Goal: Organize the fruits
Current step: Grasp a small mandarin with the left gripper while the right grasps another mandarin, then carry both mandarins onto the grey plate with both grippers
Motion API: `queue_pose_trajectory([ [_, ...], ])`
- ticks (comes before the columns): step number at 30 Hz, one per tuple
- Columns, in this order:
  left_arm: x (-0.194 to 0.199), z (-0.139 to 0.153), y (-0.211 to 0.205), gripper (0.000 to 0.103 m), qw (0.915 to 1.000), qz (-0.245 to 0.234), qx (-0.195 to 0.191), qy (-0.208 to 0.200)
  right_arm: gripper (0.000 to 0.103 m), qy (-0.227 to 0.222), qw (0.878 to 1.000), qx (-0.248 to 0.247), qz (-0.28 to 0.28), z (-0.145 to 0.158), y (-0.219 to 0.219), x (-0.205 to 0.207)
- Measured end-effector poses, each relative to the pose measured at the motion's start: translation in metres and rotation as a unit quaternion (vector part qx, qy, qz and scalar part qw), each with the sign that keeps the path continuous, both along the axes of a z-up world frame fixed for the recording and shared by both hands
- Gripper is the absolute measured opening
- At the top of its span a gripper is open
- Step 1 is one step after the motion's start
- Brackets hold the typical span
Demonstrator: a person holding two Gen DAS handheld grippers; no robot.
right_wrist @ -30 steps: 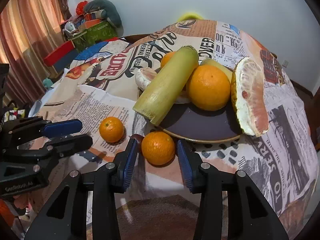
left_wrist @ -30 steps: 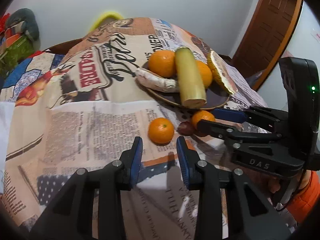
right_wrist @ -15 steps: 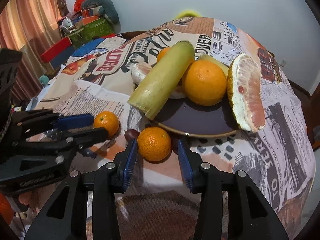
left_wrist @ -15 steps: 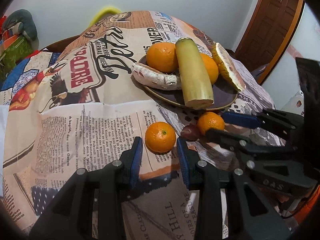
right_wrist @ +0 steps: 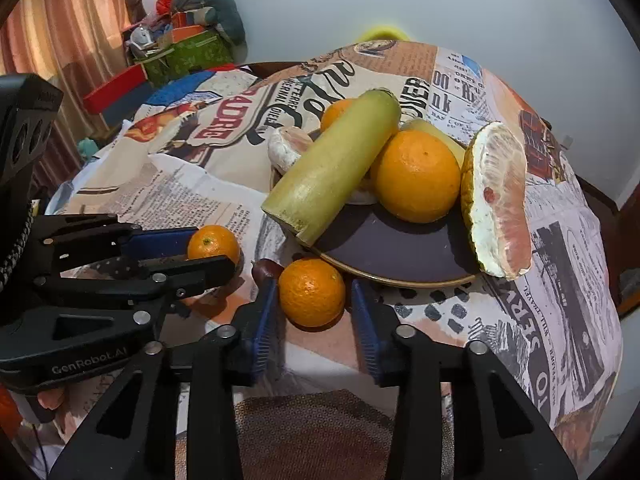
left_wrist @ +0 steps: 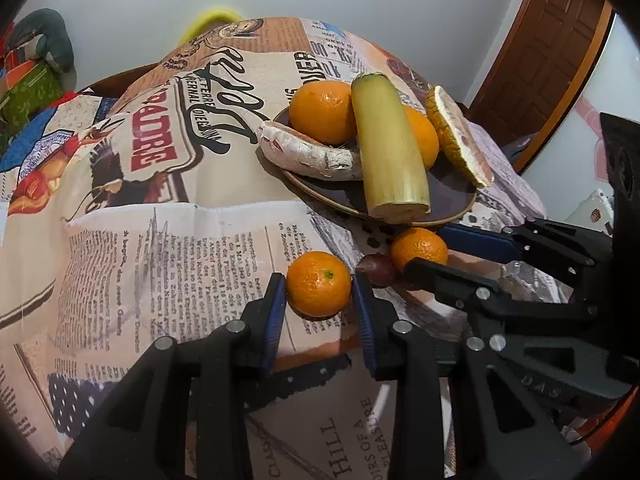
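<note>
Left gripper (left_wrist: 319, 294) is angling down at the tablecloth (left_wrist: 160, 248), both blue pads pressing the sides of 1 small mandarin (left_wrist: 319, 289), which is sitting on the cloth in front of the plate (left_wrist: 456, 204). Right gripper (right_wrist: 313, 298) is pitching down the same way, jaws closing around a second mandarin (right_wrist: 312, 292); the left pad is touching it, the right pad is showing a thin gap, so no full pinch yet. This mandarin is lying on the cloth just in front of the plate rim, next to a small dark red fruit (right_wrist: 267, 270).

Both tools are sitting side by side, close together, each one visible in the other's camera. A fingertip (right_wrist: 50, 398) of the person is showing under the left tool in the right view.

Plate is holding 2 big oranges (right_wrist: 416, 176), a cut green stalk (right_wrist: 332, 176) lying across them, a peeled pomelo piece (left_wrist: 308, 152) and a pomelo wedge (right_wrist: 498, 196) leaning on the rim.

Left view only: brown door (left_wrist: 548, 48), the far orange in full. Right view only: curtain (right_wrist: 52, 40), pile of boxes and bags (right_wrist: 180, 44) behind the table, a second stalk piece (right_wrist: 436, 136) behind the near orange, the wedge's pink flesh.
</note>
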State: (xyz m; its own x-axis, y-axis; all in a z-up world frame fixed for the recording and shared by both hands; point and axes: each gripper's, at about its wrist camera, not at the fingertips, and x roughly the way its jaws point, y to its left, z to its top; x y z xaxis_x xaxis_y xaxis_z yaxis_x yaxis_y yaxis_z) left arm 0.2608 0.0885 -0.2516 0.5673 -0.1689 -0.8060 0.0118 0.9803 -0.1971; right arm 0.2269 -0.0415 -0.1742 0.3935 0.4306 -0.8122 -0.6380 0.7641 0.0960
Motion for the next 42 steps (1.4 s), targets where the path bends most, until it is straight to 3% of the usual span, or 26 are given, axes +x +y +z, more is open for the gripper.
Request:
queue_pose_trajectory([
  [7, -0.017, 0.017, -0.001, 0.033, 0.9999, -0.001, 0.004, -0.016, 0.029, 0.009, 1.0, 0.019, 0.003, 0.008, -0.007, -0.007],
  [19, -0.034, 0.062, -0.012, 0.033, 0.9976, 0.001, 0.027, -0.064, 0.029, -0.026, 0.997, 0.063, -0.043, 0.047, -0.052, -0.007],
  [28, -0.012, 0.069, -0.018, 0.033, 0.9973, -0.005, 0.016, -0.072, 0.029, -0.043, 0.994, 0.072, -0.066, 0.053, -0.067, 0.013],
  [42, 0.034, 0.068, -0.043, 0.033, 0.9955, -0.038, 0.002, -0.086, 0.031, -0.018, 0.996, 0.077, -0.04, 0.035, -0.059, 0.043],
])
